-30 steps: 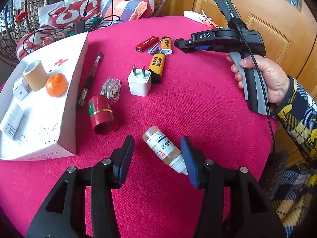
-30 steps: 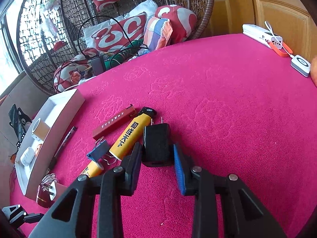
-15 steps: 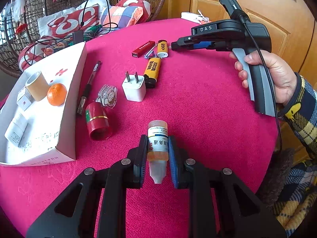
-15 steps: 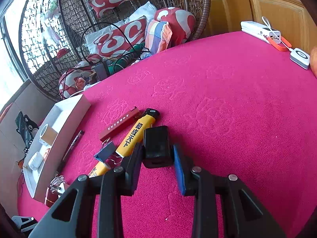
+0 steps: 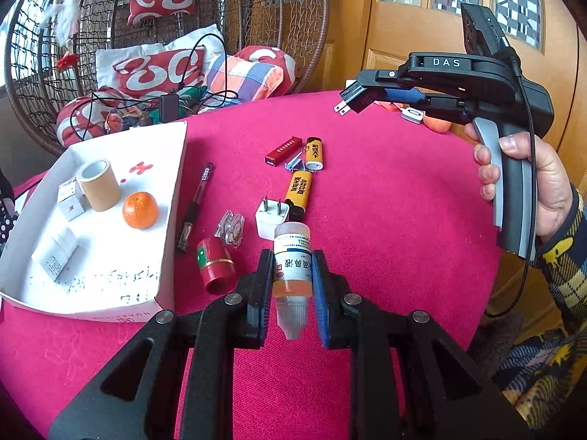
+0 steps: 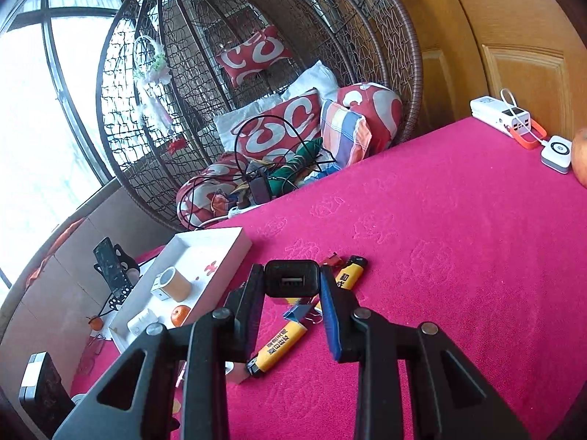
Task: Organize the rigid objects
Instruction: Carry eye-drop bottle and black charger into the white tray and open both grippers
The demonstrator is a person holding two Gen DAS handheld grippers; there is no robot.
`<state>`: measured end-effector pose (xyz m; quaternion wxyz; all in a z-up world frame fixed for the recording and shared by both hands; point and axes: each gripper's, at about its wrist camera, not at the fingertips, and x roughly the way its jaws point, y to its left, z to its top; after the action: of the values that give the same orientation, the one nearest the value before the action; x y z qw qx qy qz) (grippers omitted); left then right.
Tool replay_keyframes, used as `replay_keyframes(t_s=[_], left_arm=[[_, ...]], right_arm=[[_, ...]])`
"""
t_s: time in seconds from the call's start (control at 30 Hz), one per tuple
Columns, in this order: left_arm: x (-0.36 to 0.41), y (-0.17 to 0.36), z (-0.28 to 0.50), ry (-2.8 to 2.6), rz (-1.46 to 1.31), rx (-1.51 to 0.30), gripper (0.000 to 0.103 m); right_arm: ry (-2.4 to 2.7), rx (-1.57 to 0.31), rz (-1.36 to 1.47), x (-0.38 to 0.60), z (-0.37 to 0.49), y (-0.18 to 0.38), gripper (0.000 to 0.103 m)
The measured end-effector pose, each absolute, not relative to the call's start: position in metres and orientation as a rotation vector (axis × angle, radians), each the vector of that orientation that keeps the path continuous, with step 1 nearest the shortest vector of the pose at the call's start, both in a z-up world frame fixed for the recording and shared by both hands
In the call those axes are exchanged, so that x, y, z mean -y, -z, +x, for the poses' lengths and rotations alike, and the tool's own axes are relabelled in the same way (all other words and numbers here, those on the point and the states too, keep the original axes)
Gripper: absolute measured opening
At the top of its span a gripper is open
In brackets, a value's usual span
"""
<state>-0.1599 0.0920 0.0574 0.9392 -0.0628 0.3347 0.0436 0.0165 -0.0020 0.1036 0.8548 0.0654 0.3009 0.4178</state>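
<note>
Dropper bottle (image 5: 292,256) with Chinese label clamped by left gripper (image 5: 292,293) above pink table (image 5: 403,220), black charger (image 6: 291,283) gripped by right gripper (image 6: 293,299) marked "DAS", two yellow lighters (image 5: 299,192) at 12 o'clock, one white box (image 5: 172,198) at 10 o'clock

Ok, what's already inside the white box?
White box holds a tape roll, an orange and small white cartons. The tape roll partly covers one carton; the near corners are hidden by the box wall.

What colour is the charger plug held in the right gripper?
Black. The charger plug shows best in the right wrist view, clamped in the right gripper.
</note>
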Motion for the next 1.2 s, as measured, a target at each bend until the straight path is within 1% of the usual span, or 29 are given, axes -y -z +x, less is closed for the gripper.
replay_keyframes(t_s=[0.9, 1.2], left_arm=[[-0.129, -0.078, -0.191, -0.194, -0.196, -0.572, 0.019], [-0.167, -0.101, -0.194, -0.259, -0.213, -0.520, 0.019]], right_arm=[[-1.007, -0.663, 0.059, -0.041, -0.011, -0.105, 0.029], [-1.052, -0.664, 0.014, -0.063, -0.018, -0.111, 0.029]])
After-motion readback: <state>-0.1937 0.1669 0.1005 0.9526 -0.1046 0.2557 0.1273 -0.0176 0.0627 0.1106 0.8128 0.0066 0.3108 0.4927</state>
